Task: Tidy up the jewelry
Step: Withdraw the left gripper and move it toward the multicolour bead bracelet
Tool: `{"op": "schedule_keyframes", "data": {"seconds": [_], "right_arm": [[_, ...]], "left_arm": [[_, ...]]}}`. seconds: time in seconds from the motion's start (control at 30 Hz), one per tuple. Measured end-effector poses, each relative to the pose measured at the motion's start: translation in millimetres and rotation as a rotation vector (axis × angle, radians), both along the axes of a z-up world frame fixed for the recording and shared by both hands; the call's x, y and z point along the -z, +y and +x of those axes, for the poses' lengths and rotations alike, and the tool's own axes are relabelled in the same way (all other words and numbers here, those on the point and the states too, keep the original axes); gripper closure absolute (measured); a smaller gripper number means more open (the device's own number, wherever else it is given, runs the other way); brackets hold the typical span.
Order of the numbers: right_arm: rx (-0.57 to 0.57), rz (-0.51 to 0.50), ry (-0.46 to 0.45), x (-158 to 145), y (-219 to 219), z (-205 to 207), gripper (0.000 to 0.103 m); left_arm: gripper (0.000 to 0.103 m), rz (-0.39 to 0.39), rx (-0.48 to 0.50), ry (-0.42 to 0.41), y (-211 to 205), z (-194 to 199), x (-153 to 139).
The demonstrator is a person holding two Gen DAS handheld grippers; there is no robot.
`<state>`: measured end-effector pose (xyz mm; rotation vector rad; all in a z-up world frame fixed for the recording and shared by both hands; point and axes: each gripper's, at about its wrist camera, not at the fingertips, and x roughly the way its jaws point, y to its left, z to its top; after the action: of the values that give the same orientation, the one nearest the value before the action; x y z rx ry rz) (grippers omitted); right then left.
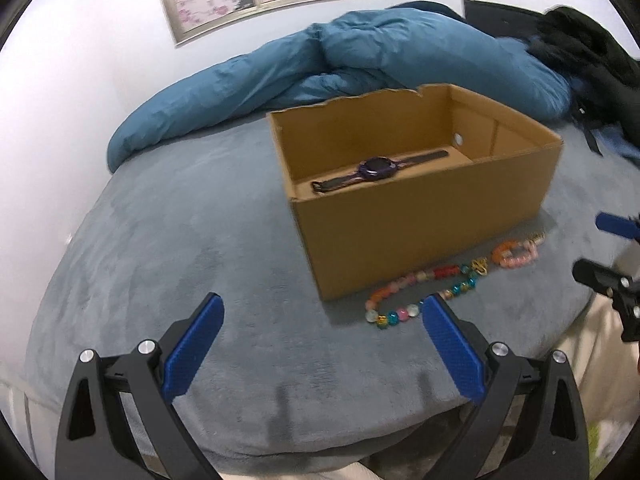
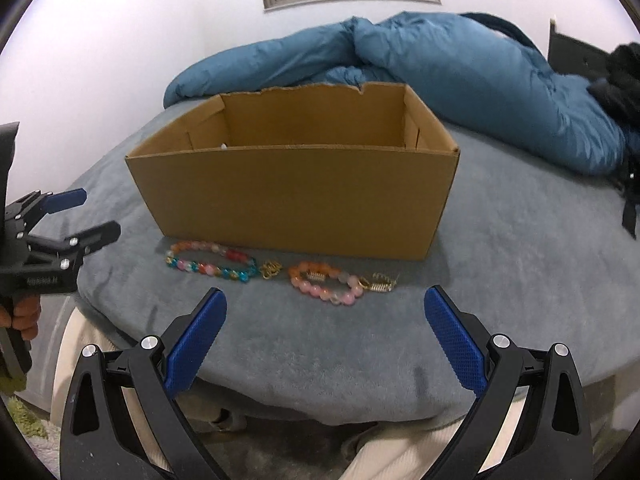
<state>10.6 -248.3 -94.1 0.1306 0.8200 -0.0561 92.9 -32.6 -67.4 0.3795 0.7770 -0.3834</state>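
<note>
Jaws wide and empty on my left gripper (image 1: 322, 310) and right gripper (image 2: 326, 304), both above the grey bed (image 2: 500, 280). Two beaded bracelets (image 2: 212, 262) (image 2: 326, 282) lie just before the cardboard box (image 2: 296, 200); a watch (image 1: 376, 168) rests inside.

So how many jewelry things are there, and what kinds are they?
Watches: 1, the purple watch lying inside the cardboard box.
Bead bracelets: 2, the multicolour bracelet and the pink-orange bracelet, both on the grey blanket in front of the box.
Small gold pieces: 2, one between the bracelets, one farther right.
Total: 5.
</note>
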Motion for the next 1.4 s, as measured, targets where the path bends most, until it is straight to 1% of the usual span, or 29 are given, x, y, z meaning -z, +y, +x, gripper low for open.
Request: {"op": "schedule_keyframes", "data": {"seconds": [0.13,0.27,0.33,0.47,0.63,0.8,0.87,0.93,1.07,1.27,1.33,1.4], "right_arm": [[0.004,0.017,0.003,5.2,2.5,5.7,0.009],[0.002,0.041,-0.003,6.2,7.8,13.5,0.009],[0.002,0.04,0.005,8.2,10.7,17.8,0.009],[0.006,0.049,0.007,10.5,13.3,20.9,0.009],[0.007,0.059,0.004,11.1,11.0,17.9,0.009],[0.027,0.081,0.001,10.8,3.5,15.6,0.009],[0.029,0.083,-0.003,9.9,2.2,15.1,0.009],[0.029,0.083,-0.006,9.3,1.9,14.5,0.009],[0.03,0.088,-0.006,9.8,1.3,14.8,0.009],[0.035,0.094,-0.008,9.7,-1.2,14.2,0.009],[0.035,0.094,-0.009,9.2,-1.9,14.0,0.009],[0.037,0.094,-0.014,8.5,-2.6,12.9,0.009]], "left_arm": [[0.006,0.01,0.058,-0.014,-12.4,0.0,11.4],[0.008,0.017,0.072,-0.039,-22.0,8.9,20.4],[0.01,0.01,0.055,-0.032,-23.9,17.5,25.4],[0.016,-0.004,0.007,0.013,-27.7,37.6,37.0],[0.021,-0.004,-0.019,0.046,-32.7,50.0,48.1],[0.037,0.019,-0.062,0.092,-34.7,56.2,63.0],[0.039,0.022,-0.071,0.106,-34.3,58.3,67.0],[0.04,0.02,-0.072,0.109,-34.5,58.6,68.2],[0.046,0.026,-0.062,0.117,-36.2,55.4,68.5],[0.049,0.014,-0.077,0.137,-34.7,54.1,67.8],[0.052,0.017,-0.082,0.141,-34.3,54.3,67.7],[0.059,0.021,-0.087,0.144,-31.9,53.9,67.3]]}}
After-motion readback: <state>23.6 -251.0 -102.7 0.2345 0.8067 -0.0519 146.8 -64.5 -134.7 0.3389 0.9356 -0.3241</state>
